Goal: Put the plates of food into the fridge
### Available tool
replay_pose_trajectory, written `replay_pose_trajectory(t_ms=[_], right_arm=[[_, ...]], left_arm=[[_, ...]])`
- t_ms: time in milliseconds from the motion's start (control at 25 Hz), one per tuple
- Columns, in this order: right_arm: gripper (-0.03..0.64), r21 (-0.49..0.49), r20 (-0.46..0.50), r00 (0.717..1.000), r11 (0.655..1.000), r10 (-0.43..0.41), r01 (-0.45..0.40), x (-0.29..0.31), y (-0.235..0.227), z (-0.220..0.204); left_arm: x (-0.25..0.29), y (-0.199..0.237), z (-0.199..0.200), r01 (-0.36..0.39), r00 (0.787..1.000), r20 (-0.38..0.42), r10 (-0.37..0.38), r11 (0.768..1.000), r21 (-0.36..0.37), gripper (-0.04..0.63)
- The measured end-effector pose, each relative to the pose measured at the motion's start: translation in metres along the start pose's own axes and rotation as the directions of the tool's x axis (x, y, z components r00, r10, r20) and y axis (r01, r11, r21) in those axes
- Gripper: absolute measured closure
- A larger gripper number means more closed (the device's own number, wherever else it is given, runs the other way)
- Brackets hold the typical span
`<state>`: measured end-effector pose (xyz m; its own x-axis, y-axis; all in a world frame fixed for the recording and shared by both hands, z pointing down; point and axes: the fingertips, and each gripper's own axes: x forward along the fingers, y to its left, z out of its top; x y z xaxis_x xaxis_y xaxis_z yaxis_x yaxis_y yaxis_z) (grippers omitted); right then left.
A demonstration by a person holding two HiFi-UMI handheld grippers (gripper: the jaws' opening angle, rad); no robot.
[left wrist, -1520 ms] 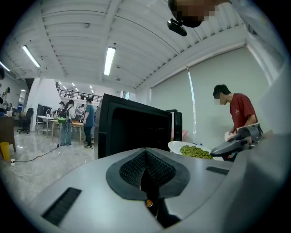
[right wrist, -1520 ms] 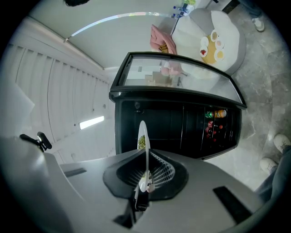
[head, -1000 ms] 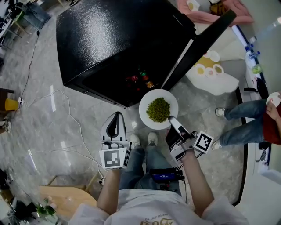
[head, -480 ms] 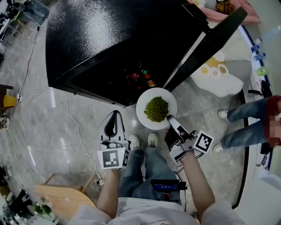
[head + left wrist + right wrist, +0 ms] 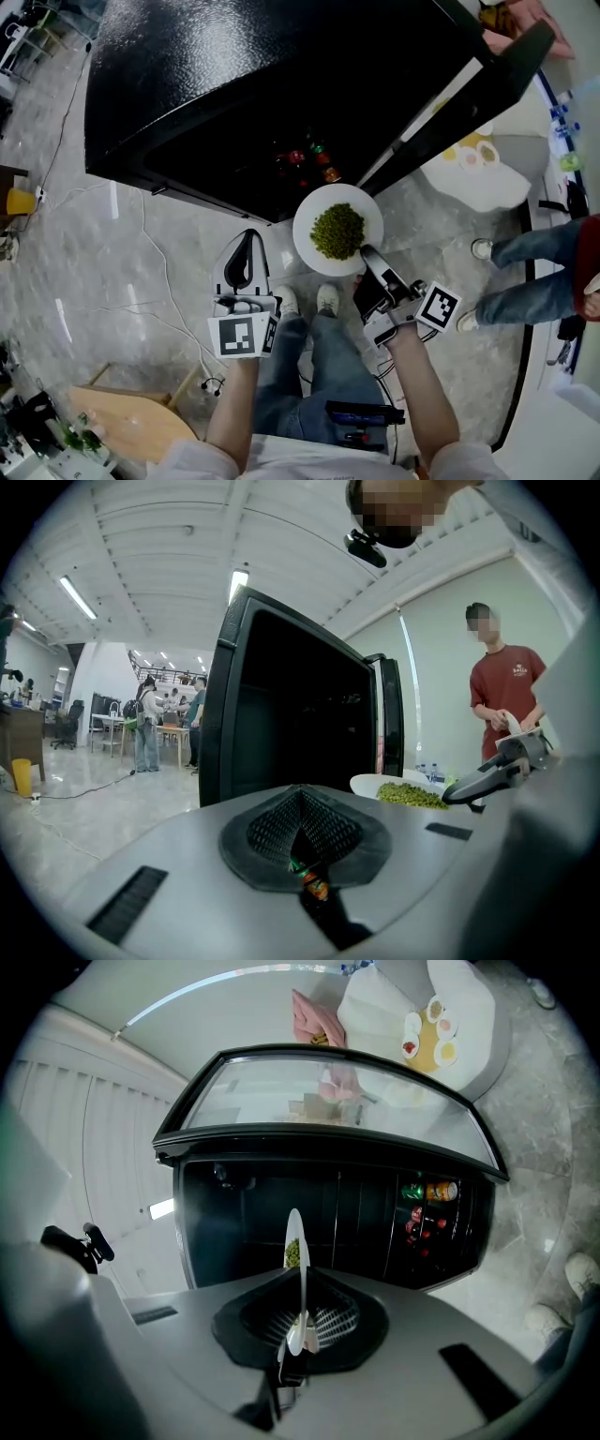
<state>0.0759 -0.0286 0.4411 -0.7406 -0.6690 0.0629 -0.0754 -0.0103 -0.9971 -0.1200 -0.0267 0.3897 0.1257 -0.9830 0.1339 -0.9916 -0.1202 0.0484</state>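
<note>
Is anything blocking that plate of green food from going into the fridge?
Nothing visible does. The fridge door stands open, and the plate in the right gripper faces the dark interior; the drinks sit off to one side.

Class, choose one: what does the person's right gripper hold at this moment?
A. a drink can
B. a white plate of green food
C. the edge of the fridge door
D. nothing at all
B: the right gripper is clamped on the rim of the white plate, which carries a heap of green food, in front of the open fridge.
</note>
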Motion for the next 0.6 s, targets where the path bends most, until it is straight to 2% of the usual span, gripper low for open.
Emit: replay_pose_trajectory(t_ms=[600], right_arm=[[0.600,-0.011,-0.011,0.999,0.999,-0.034,0.034,0.022,-0.022,-0.005]], left_arm=[[0.003,0.011,-0.022,-0.011,1.000,-0.012,0.011,1.000,0.001,0.589]])
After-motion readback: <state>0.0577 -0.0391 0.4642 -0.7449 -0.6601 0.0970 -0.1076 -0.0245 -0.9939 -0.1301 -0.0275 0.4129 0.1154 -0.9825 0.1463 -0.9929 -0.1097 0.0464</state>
